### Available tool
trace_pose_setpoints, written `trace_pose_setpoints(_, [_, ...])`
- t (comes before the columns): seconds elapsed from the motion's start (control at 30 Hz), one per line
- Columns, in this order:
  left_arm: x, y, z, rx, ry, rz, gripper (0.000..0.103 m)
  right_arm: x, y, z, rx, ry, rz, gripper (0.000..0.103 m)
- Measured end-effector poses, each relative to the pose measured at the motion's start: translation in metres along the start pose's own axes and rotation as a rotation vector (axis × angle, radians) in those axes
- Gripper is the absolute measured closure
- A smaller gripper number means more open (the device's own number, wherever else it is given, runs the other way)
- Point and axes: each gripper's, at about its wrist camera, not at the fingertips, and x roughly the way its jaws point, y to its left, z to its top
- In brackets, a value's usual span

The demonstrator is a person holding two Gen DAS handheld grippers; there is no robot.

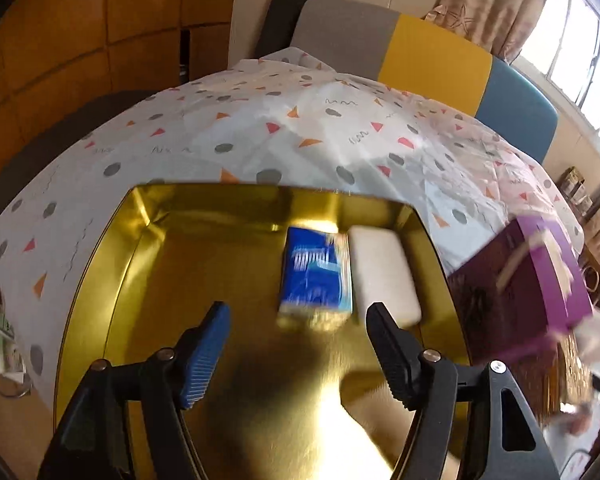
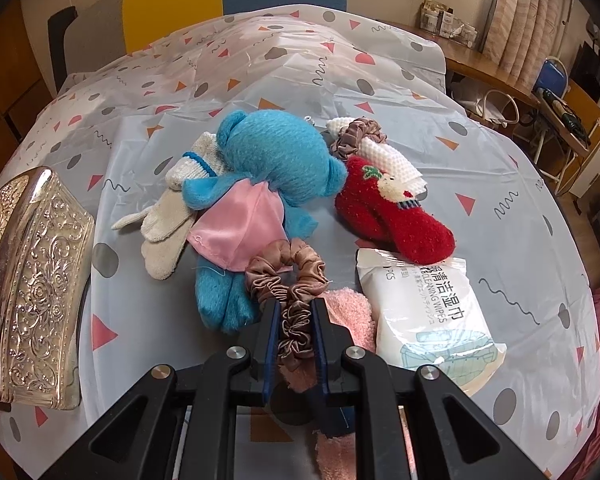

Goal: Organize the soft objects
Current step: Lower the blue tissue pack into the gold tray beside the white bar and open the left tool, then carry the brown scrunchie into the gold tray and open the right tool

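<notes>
In the left wrist view my left gripper stands open over a gold tin, with nothing between its fingers. A blue tissue pack and a white sponge lie side by side inside the tin, just beyond the fingertips. In the right wrist view my right gripper is shut on a brown satin scrunchie. Around it lie a blue plush toy in a pink dress, a red sock, a beige glove, a pink fuzzy sock and a wet wipes pack.
A purple box sits right of the tin. An embossed gold lid lies at the left of the right wrist view. A second scrunchie and a white knit cloth lie behind the red sock. A patterned tablecloth covers the table; chairs stand behind.
</notes>
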Motion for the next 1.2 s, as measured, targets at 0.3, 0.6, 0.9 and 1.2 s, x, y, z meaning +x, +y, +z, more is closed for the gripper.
trace_pose_setpoints(0.3, [-0.026,0.008,-0.032,0.031,-0.016,0.029,0.031,-0.022,-0.013,0.004,0.092,-0.089,0.081,0.089])
trace_pose_setpoints(0.6, [-0.043,0.013,-0.045,0.08,-0.044,0.043,0.03,-0.045,-0.017,0.006,0.166,-0.178,0.199,0.089])
trace_pose_setpoints(0.9, [-0.045,0.026,-0.049,0.051,-0.05,0.034,0.03,-0.107,0.019,0.021,0.108,-0.296,0.273,0.089])
trace_pose_setpoints(1.2, [-0.049,0.051,-0.05,-0.005,-0.059,0.054,0.03,-0.208,0.158,0.026,-0.202,-0.452,0.505,0.089])
